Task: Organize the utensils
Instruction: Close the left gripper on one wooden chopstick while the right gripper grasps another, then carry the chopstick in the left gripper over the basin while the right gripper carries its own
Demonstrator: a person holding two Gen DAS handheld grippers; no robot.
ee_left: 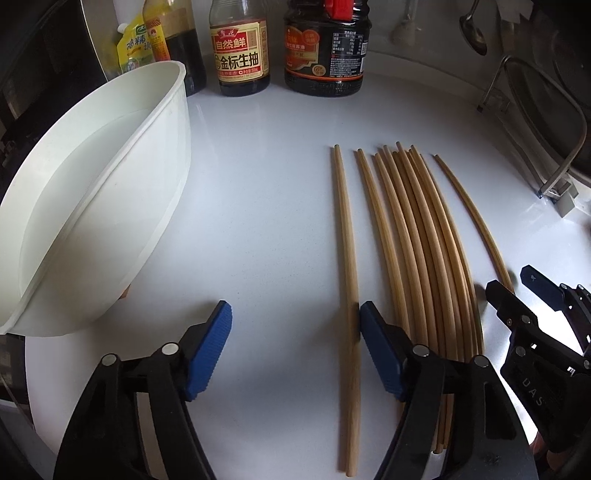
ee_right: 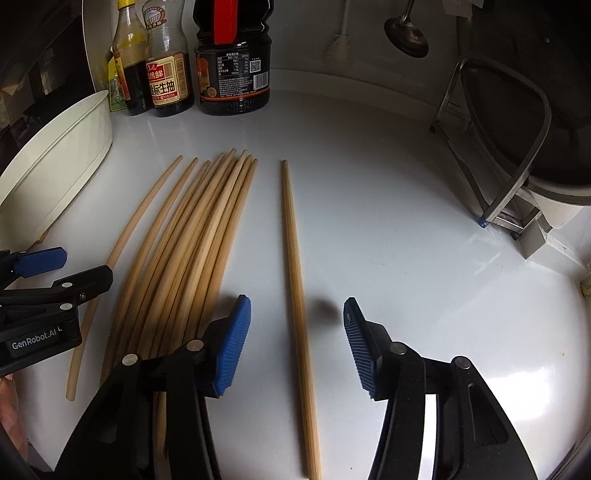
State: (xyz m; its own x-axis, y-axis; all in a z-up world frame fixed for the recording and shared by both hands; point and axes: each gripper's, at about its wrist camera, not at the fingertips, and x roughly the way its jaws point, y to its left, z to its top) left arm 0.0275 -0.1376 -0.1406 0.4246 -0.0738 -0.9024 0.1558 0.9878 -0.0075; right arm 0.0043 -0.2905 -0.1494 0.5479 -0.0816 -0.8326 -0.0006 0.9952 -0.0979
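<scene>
Both grippers' fingers open over chopsticks (ee_right: pixel 192 236); left gripper (ee_left: pixel 295 325), marked GenRobot.AI; right gripper (ee_right: pixel 297 332).

Sauce bottles (ee_left: pixel 243 48), a ladle (ee_right: pixel 406 33) and a metal rack (ee_right: pixel 498 147) line the counter (ee_right: pixel 406 221).

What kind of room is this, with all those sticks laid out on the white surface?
Most likely a home kitchen counter. Soy sauce bottles stand along the back, a ladle hangs on the wall, and wooden chopsticks lie beside a white bowl on the countertop.
</scene>
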